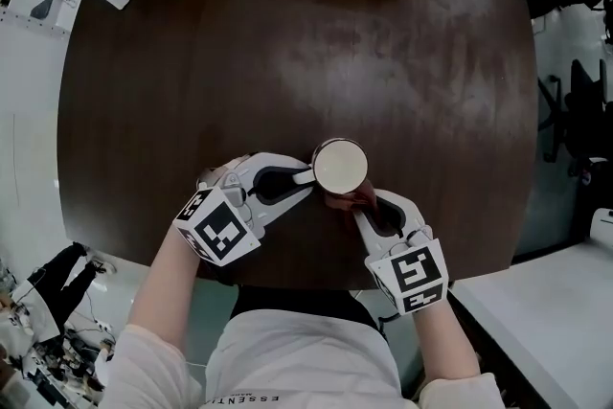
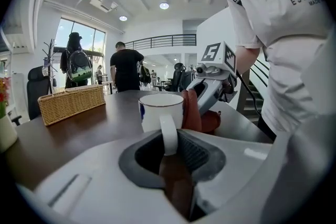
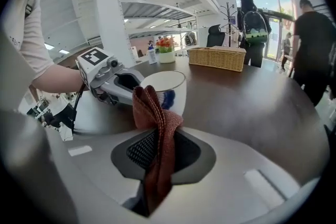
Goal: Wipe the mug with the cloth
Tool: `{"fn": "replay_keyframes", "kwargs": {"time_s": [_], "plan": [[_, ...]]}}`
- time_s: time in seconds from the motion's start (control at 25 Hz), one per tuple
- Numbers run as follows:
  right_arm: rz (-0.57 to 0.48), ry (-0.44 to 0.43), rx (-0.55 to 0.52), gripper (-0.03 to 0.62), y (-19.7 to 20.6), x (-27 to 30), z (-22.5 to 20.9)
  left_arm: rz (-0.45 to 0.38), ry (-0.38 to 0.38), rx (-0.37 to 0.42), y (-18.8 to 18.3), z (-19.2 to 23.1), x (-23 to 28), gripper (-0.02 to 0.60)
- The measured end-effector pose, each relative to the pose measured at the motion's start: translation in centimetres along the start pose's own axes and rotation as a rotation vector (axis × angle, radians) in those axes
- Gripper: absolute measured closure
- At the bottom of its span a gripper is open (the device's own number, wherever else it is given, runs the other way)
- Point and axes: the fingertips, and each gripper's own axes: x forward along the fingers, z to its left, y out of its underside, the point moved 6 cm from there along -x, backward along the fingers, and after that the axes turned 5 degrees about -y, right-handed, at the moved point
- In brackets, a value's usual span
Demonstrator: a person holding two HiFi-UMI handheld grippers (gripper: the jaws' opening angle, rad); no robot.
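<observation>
The white ceramic mug (image 1: 340,167) stands on the dark round wooden table (image 1: 287,43), its handle pinched by the left gripper (image 1: 303,179). The right gripper (image 3: 157,136) clamps a rust-red woven cloth (image 3: 152,113), apparently touching the mug's side. Hard rubbing could twist the handle loose.

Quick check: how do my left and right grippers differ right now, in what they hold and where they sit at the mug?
The left gripper is shut on the white mug by its handle; the right gripper is shut on the reddish-brown cloth. The left sits at the mug's handle side, while the right sits at its near side, with the cloth against the wall. Both are shut, low over the table.
</observation>
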Motion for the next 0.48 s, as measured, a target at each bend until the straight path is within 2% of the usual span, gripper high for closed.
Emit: {"fn": "replay_keyframes", "kwargs": {"time_s": [0.12,0.24,0.48], "plan": [[0.015,0.059,0.013,0.508,0.2,-0.4,-1.8,0.005,-0.003,0.002,0.0,0.1,0.0,0.509],[0.056,0.098,-0.048,0.508,-0.4,-0.3,-3.4,0.015,-0.02,-0.005,0.0,0.2,0.0,0.509],[0.064,0.171,-0.107,0.508,-3.0,0.1,-6.7,0.008,-0.084,-0.091,0.3,0.9,-0.5,0.508]]}}
